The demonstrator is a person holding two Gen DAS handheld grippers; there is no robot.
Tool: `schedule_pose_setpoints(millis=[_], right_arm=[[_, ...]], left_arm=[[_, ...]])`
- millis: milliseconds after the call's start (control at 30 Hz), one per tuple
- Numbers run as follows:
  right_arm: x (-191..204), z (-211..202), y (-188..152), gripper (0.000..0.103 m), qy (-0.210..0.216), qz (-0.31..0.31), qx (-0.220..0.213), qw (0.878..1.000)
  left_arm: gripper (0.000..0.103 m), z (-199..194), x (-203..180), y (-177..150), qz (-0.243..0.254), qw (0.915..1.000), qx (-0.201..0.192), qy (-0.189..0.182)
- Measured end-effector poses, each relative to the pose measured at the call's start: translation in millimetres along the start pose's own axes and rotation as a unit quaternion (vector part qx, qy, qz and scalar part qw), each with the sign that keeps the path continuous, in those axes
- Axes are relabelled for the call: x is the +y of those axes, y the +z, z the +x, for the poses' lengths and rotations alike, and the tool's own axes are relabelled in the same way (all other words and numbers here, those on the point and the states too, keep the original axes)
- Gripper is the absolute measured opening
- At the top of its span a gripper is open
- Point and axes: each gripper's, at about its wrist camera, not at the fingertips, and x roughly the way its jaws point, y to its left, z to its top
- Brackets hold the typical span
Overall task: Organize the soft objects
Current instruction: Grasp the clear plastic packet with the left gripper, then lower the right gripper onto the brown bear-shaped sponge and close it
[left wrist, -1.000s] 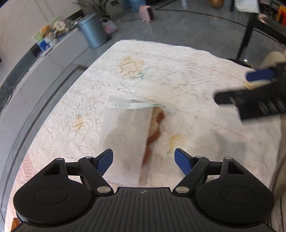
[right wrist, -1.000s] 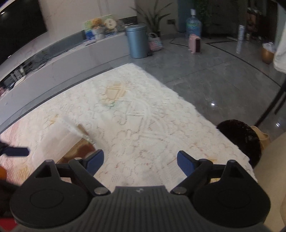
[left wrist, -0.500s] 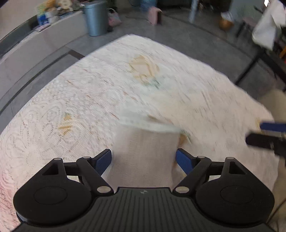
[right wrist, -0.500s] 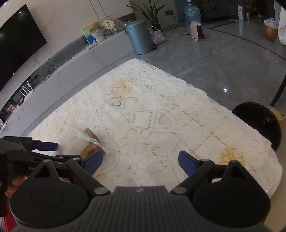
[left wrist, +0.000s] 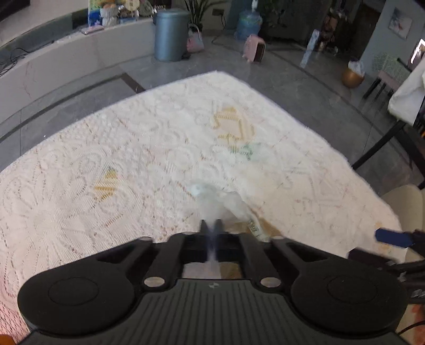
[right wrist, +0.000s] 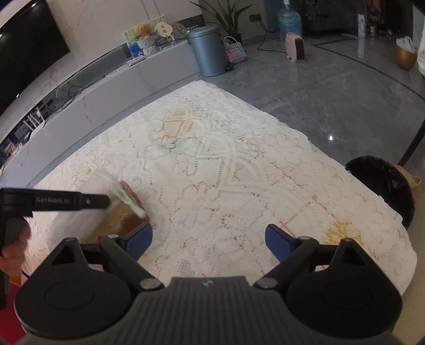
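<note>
The left gripper (left wrist: 211, 225) pinches the thin, floppy bag (left wrist: 220, 203) by its top edge; the right gripper (right wrist: 208, 240) stays wide apart.

Home living room: wall-mounted TV (right wrist: 25, 53) far left above a low media bench (right wrist: 87, 87), lace-covered table (right wrist: 225, 185) near, grey tiled floor (right wrist: 332, 87), pedal bin (right wrist: 208, 50), potted plant (right wrist: 228, 13), water jug (right wrist: 289, 20) far.

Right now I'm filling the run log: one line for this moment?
left gripper: shut on plastic bag | right gripper: open, empty, above lace tablecloth | bag: on cloth
</note>
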Motion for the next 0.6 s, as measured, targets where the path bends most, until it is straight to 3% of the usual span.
schedule_pose_setpoints(millis=[167,233,333,400,500,600], right_arm=[[6,13,-3,0.089,0.033,0.000,0.019,0.999],[10,17,-3,0.089,0.054,0.004,0.024,0.998],[18,19,-1,0.091,0.073,0.003,0.024,0.997],[22,16,-1,0.095,0.062,0.002,0.011,0.998],[30,11,-3,0.096,0.055,-0.025,-0.009,0.998],[32,9,-4,0.097,0.058,-0.047,-0.007,0.997]], left_arm=[[0.002,-39,-3,-5,-0.060,0.9965,-0.054,-0.024],[0.002,-59,-11,-11,-0.085,0.9938,-0.071,-0.011],[0.003,-91,-31,-28,-0.102,0.9899,-0.088,0.045],[0.003,-113,-41,-47,-0.124,0.9825,-0.135,0.035],[0.003,-131,-56,-71,-0.161,0.9714,-0.172,0.027],[0.003,-130,-72,-90,-0.162,0.9669,-0.187,0.061]])
